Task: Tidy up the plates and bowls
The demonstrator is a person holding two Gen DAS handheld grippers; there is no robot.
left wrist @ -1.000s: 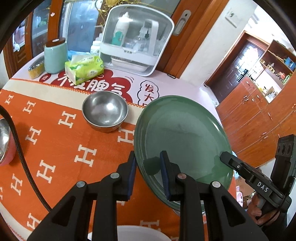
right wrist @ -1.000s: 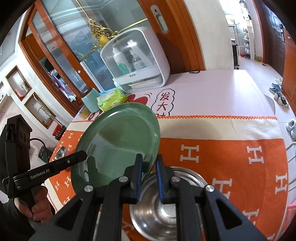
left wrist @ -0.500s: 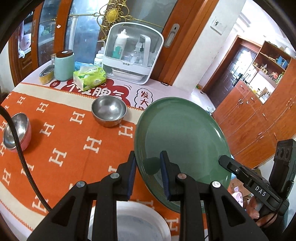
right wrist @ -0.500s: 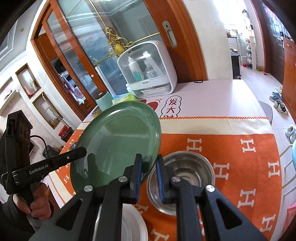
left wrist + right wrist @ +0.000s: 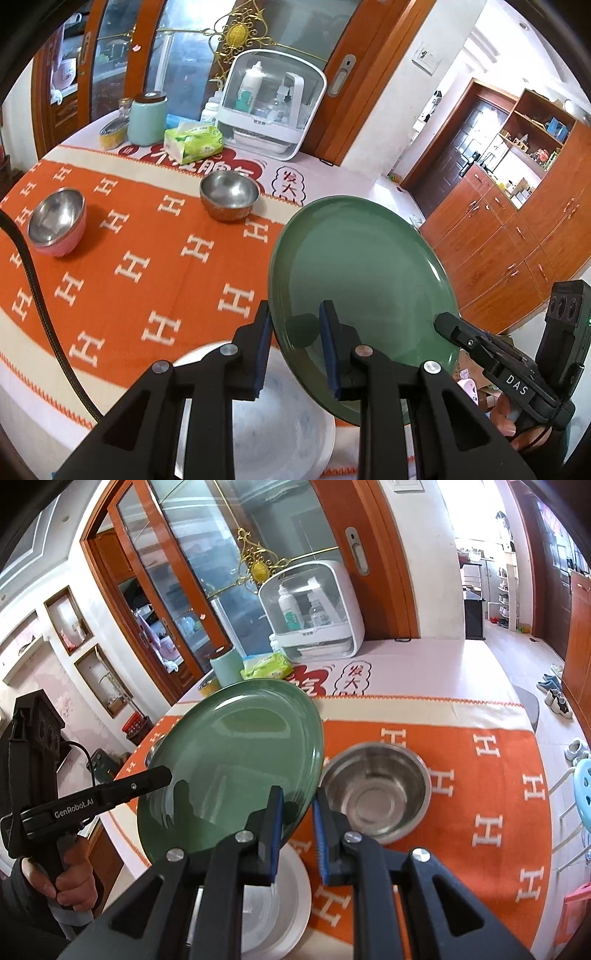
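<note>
The green plate (image 5: 364,291) is clamped at opposite rim edges by the left gripper (image 5: 295,347) and right gripper (image 5: 297,830), held tilted between the 2, face up, above the white plate (image 5: 284,901).

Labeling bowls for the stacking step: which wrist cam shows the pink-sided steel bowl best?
Left wrist. There the pink-sided steel bowl sits fully in view on the orange cloth, rim and pink wall both clear. In the right wrist view the green plate covers it, leaving only a sliver at the plate's left edge.
</note>
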